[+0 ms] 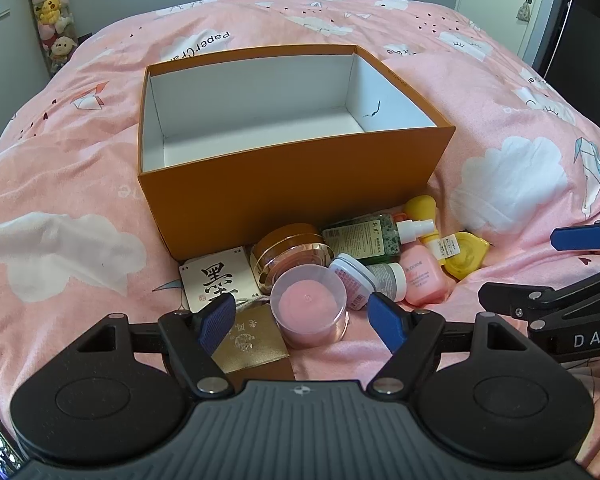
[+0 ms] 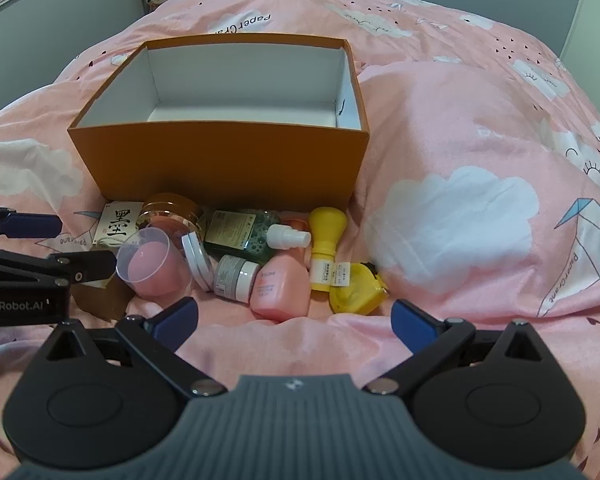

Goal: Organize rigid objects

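While the orange box [image 1: 292, 196] sits open and empty on the pink bed [image 1: 520, 128], the small toiletries it is meant to take lie bunched on the quilt against its near wall. The left gripper [image 1: 304, 320] hovers just short of that heap with its jaws spread wide and nothing between them; directly ahead, almost framed by the blue pads, stands the clear cup with the pink puff [image 1: 309, 308], upright, its round mouth facing up, so it offers no long axis and the jaws could close across it from either side. The right gripper [image 2: 296, 316] hangs low to the right of its partner, jaws likewise wide apart and empty, with the pink bottle [image 2: 281, 290] and the yellow tape measure [image 2: 356, 294] lying just beyond its pads; the pink bottle lies on its side with its long axis running roughly away from the camera. Judging by these positions, the left gripper is the nearer one for the cup, which looks the likelier first pick, and the box lies straight beyond, so the carry would be forward and up over the near wall.
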A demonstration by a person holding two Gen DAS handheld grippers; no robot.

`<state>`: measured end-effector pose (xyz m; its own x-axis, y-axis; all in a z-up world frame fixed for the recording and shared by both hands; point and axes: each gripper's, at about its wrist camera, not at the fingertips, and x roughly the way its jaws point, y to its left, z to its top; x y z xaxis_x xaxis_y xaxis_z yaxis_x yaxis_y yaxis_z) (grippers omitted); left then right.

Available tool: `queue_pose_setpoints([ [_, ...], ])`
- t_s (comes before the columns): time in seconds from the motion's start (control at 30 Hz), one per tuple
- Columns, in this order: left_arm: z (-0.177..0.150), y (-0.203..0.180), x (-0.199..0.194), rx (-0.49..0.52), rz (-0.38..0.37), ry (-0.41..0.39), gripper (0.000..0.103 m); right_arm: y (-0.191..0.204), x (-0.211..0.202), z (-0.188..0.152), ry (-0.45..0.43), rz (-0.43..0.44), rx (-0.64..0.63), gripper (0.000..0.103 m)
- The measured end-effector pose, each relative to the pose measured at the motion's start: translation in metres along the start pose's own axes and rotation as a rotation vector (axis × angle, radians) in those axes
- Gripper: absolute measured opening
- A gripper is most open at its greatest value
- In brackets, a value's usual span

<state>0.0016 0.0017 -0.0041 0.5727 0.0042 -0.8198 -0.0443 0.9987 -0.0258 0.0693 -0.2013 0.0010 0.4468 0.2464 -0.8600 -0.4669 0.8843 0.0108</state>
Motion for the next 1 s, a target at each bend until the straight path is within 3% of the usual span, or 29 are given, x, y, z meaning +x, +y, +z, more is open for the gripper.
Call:
queue_pose_setpoints([
  [1.0,-0.0018,-0.0007,0.0008,0.0,-0.003,0.004,0.088,0.001,0.0053,-0.0001,0.021,0.011,0.001,0.101],
])
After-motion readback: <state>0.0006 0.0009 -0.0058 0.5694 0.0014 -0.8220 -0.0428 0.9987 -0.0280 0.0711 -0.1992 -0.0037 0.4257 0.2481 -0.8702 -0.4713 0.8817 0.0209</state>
